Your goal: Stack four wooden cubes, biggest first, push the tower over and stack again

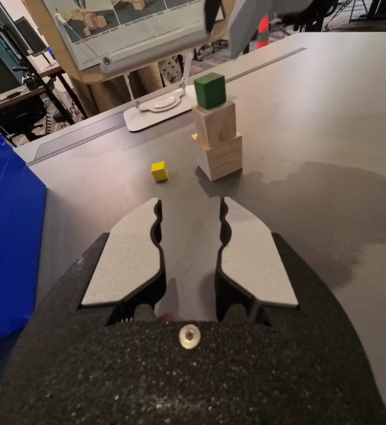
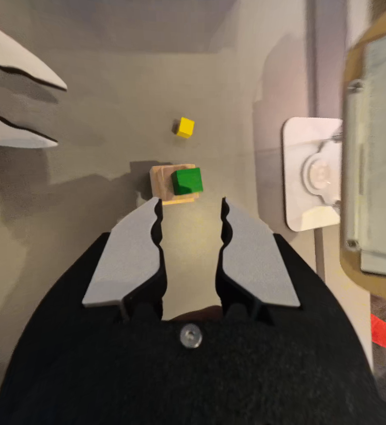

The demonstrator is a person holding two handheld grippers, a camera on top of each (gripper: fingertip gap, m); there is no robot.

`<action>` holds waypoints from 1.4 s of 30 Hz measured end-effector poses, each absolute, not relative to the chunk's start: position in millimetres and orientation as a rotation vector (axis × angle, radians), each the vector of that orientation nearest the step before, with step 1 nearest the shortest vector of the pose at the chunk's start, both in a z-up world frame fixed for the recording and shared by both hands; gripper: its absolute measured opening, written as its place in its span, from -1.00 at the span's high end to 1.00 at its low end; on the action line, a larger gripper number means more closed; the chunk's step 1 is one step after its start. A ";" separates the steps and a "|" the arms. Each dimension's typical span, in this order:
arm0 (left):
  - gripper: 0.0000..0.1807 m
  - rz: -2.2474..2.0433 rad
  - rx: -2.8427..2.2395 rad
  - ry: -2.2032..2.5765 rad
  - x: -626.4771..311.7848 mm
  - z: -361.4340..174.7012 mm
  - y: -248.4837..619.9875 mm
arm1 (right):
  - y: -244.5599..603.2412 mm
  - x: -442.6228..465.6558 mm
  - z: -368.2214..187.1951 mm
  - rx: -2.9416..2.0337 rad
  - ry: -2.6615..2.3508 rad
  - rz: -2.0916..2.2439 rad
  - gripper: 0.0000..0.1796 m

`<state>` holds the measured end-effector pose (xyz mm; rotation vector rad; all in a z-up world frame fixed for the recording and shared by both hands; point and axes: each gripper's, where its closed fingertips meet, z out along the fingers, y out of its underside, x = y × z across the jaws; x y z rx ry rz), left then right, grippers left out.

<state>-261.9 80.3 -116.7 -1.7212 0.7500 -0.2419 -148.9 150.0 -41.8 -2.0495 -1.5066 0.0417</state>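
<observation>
A: Count, please.

B: Four cubes on the grey table [image 1: 314, 115]. Three stacked: large plain wood cube [image 1: 224, 158] at the bottom, medium plain wood cube [image 1: 217, 124] on it, green cube [image 1: 210, 93] on top. One yellow cube [image 1: 159, 171] stands alone on the table, left of the tower in the left wrist view. Two grippers.

A: Tower relative to the tools?

B: Left wrist view: tower sits in the upper middle of the frame, beyond the left gripper [image 1: 190, 202], apart from its tips. Right wrist view looks down from above: tower just beyond the right gripper [image 2: 192, 201], the base showing near the left fingertip. Yellow cube lies farther up the frame.

A: Jaw state?

B: Both spread, nothing between the fingers.

A: Tower appearance?

B: Uneven. Medium cube is twisted against the base; green cube sits off-centre toward the right edge in the overhead view. Pale wood with visible grain; painted cubes glossy.

A: Surroundings?

B: Blue bin [image 1: 8, 230] at the left edge; instruction sheet on a white stand [image 1: 155, 112] upper centre.
</observation>
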 end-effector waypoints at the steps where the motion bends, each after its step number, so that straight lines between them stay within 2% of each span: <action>1: 0.47 -0.247 -1.728 0.747 -262.2 -117.2 80.8 | 141.6 -141.8 -32.7 -2.012 -1.414 0.052 0.46; 4: 0.49 -0.242 -1.771 0.726 -266.6 -120.9 86.7 | 107.8 -118.6 -27.9 -1.936 -1.038 0.140 0.50; 7: 0.53 -0.177 -1.856 0.720 -275.5 -126.4 111.1 | 70.5 -104.2 -61.8 -1.874 -0.774 0.244 0.47; 9: 0.47 -0.216 -1.959 0.714 -272.5 -130.4 129.9 | 59.2 -94.9 -83.8 -1.831 -0.652 0.242 0.52; 11: 0.46 -0.238 -2.002 0.708 -263.5 -130.2 154.0 | 52.6 -91.8 -107.3 -1.876 -0.640 0.218 0.50; 19: 0.44 -0.117 -2.199 0.750 -234.8 -172.5 223.9 | 33.8 -91.2 -130.3 -1.879 -0.630 0.202 0.49; 20: 0.46 -0.115 -2.211 0.754 -232.9 -176.4 227.3 | 31.7 -92.4 -128.2 -1.862 -0.641 0.199 0.50; 22: 0.75 -0.104 -2.245 0.773 -232.8 -183.6 231.1 | 29.8 -91.2 -126.9 -1.846 -0.645 0.187 0.51; 25: 0.75 -0.176 -2.286 0.782 -232.8 -182.4 231.1 | 28.8 -88.4 -123.2 -1.823 -0.620 0.197 0.54; 28: 0.75 -0.233 -2.180 0.901 -227.7 -153.5 232.1 | 27.6 -87.8 -120.4 -1.802 -0.614 0.204 0.55; 35: 0.75 -0.492 -1.754 1.536 -176.0 -35.4 179.8 | 28.9 -88.9 -124.7 -1.840 -0.614 0.280 0.56; 38: 0.75 -0.533 -1.663 1.767 -159.2 -25.1 154.8 | 28.9 -90.5 -126.8 -1.855 -0.625 0.303 0.56; 42: 0.75 -0.490 -1.687 1.899 -148.6 -45.2 156.1 | 28.2 -92.9 -128.5 -1.859 -0.648 0.295 0.56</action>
